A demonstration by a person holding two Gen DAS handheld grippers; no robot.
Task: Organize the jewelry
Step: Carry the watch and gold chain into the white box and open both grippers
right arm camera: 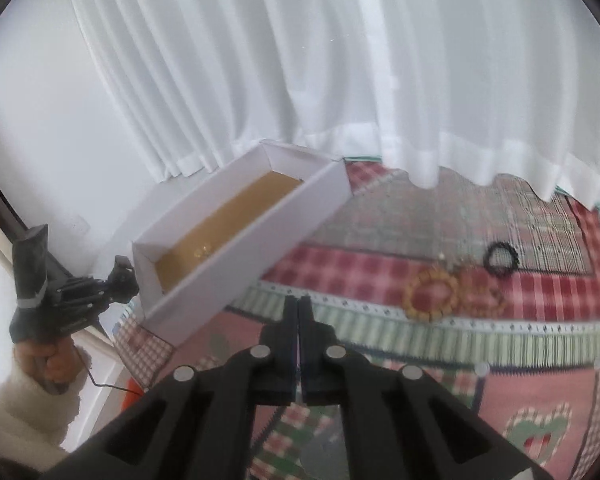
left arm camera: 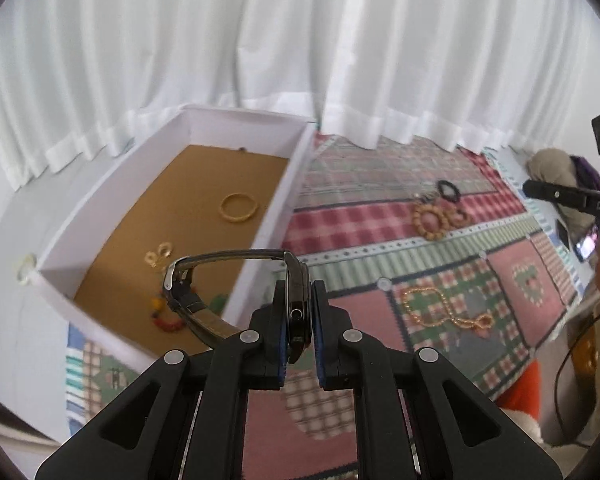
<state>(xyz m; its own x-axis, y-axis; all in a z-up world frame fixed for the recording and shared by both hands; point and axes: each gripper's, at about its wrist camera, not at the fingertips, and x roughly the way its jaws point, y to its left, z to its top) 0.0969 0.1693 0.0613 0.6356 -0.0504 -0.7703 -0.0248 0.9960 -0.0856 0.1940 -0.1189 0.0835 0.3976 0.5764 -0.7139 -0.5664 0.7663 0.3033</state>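
My left gripper (left arm camera: 299, 320) is shut on a dark wristwatch (left arm camera: 228, 292), held edge-on above the near right wall of the white box (left arm camera: 268, 216); the strap loops left over the box. Inside the box lie a gold bangle (left arm camera: 239, 207), gold earrings (left arm camera: 159, 254) and a red-orange bead piece (left arm camera: 165, 318). On the patchwork cloth lie wooden bead bracelets (left arm camera: 434, 218), a black bead bracelet (left arm camera: 449, 191) and an orange bead necklace (left arm camera: 440, 310). My right gripper (right arm camera: 298, 312) is shut and empty above the cloth, right of the box (right arm camera: 260, 236). The wooden bracelets (right arm camera: 432, 294) and black bracelet (right arm camera: 500, 258) lie ahead to its right.
White curtains (left arm camera: 300, 48) hang behind the box and cloth. The patchwork cloth (left arm camera: 380, 360) covers the surface. The left gripper and the hand holding it show at the left of the right wrist view (right arm camera: 118, 286). The other gripper's body shows at the far right of the left wrist view (left arm camera: 568, 196).
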